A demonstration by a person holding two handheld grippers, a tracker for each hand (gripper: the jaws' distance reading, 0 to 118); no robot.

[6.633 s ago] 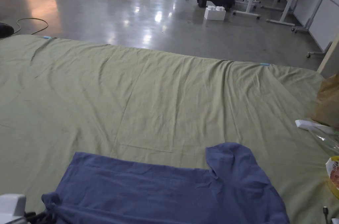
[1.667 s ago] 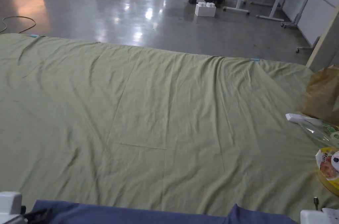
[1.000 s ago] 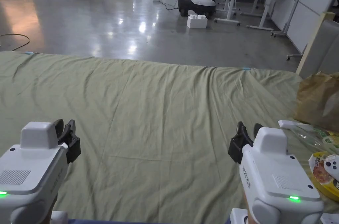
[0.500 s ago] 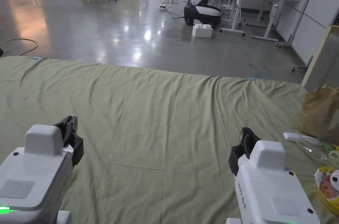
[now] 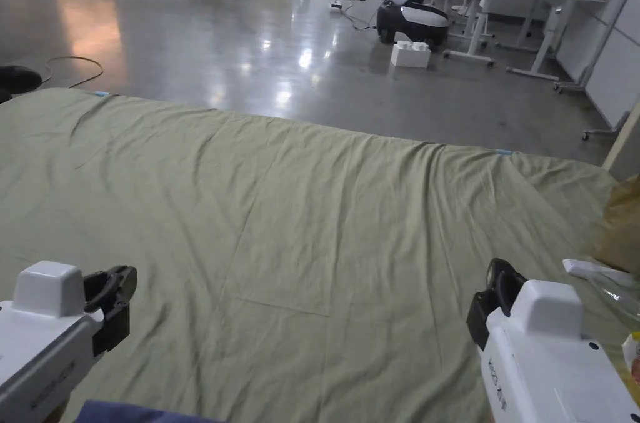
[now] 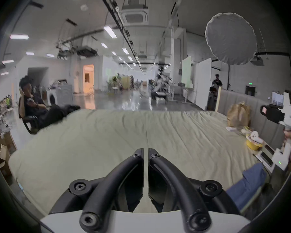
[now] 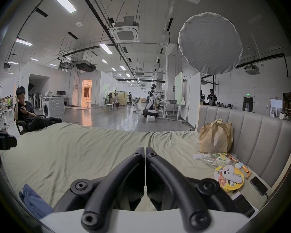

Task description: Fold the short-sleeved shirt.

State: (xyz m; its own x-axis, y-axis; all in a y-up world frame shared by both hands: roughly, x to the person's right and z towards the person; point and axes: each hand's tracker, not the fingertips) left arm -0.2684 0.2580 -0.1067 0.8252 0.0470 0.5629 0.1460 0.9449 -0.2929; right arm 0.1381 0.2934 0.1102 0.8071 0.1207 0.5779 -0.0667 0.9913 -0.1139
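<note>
shirt [image 7: 34, 201], blue and seemingly bunched, lies on bedsheet [image 5: 300, 212]; both hand-held grippers closed, empty.

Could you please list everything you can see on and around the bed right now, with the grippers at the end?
bed sheet: one, pale green, wrinkled, covers the bed.
shirt: one, blue, at the near edge of the bed.
paper bag: one, brown, against the grey padded headboard.
yellow bowl: one, near the headboard, a white controller on top.
phone: one, black, beside the bowl.
seated person: one, on a chair beyond the bed's far left corner.
white block: one, on the grey floor.
left gripper: black jaws nearly together, holding nothing, above the sheet.
right gripper: black jaws together, empty, above the sheet.
</note>
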